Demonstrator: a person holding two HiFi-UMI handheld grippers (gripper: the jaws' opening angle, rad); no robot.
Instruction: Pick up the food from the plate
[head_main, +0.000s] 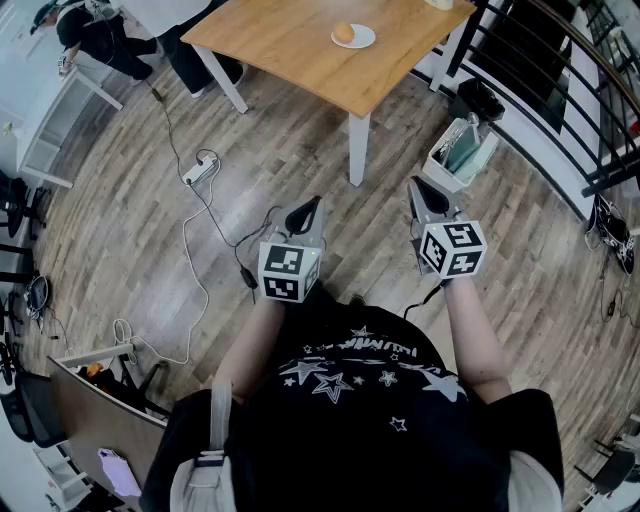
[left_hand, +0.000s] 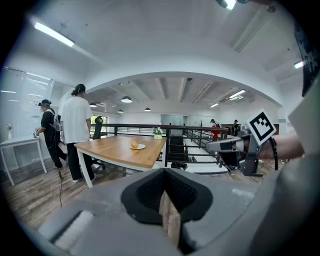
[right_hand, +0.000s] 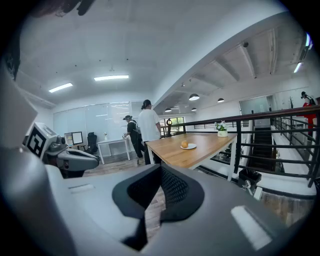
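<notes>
A round orange-brown piece of food (head_main: 343, 32) lies on a small white plate (head_main: 361, 40) near the far side of a wooden table (head_main: 290, 45). Both grippers hang over the floor well short of the table, held at waist height and pointing toward it. My left gripper (head_main: 308, 210) is shut with nothing in it, and my right gripper (head_main: 420, 190) is shut and empty too. The left gripper view shows the food (left_hand: 134, 144) and plate (left_hand: 140, 147) far ahead beyond the closed jaws of the left gripper (left_hand: 168, 207). In the right gripper view, the food (right_hand: 184, 144) sits far beyond the right gripper (right_hand: 150, 202).
Two people stand by the table's far left corner (head_main: 110, 40), next to a white desk (head_main: 45, 130). A power strip with cables (head_main: 200, 168) lies on the wood floor. A white bin (head_main: 460, 152) and a black railing (head_main: 545, 85) stand right of the table. A potted plant (right_hand: 222, 131) sits on the table.
</notes>
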